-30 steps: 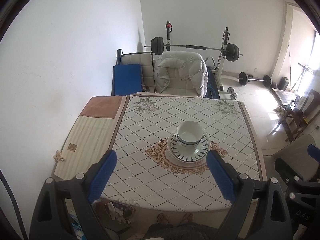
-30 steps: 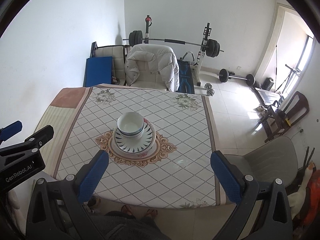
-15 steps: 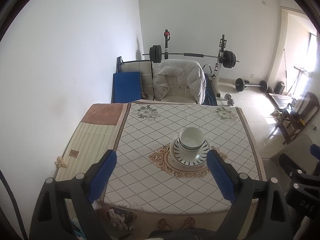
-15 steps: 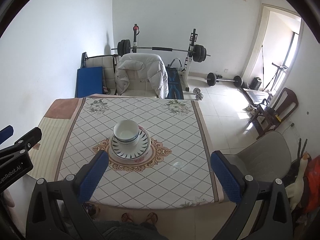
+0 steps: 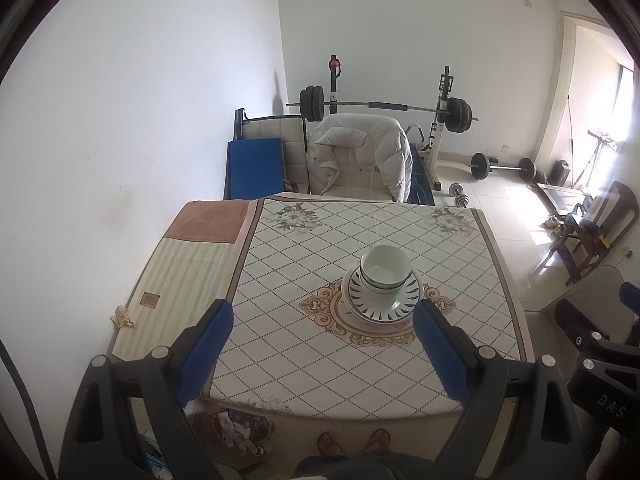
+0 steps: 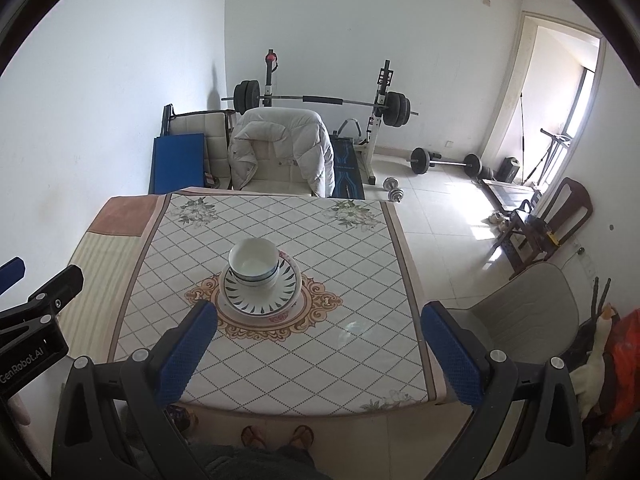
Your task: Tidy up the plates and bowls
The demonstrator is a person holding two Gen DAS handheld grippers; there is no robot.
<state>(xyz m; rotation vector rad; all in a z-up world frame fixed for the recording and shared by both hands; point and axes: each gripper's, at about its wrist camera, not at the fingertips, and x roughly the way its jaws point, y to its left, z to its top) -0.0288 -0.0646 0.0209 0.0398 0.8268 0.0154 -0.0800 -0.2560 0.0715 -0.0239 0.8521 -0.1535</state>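
Since bowls [image 5: 385, 267] sit nested on plates [image 5: 382, 300], fragile, slick: take bowl rim. Your left gripper [image 5: 320, 340], right gripper [image 6: 318, 338] spread, empty, near stack.

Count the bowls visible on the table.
2: white ceramic bowls with dark rim bands, nested together on the stacked patterned plates at the table's middle. More could hide inside the nest.

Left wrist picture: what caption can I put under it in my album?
Bowls stacked on plates on the table, open left gripper empty.
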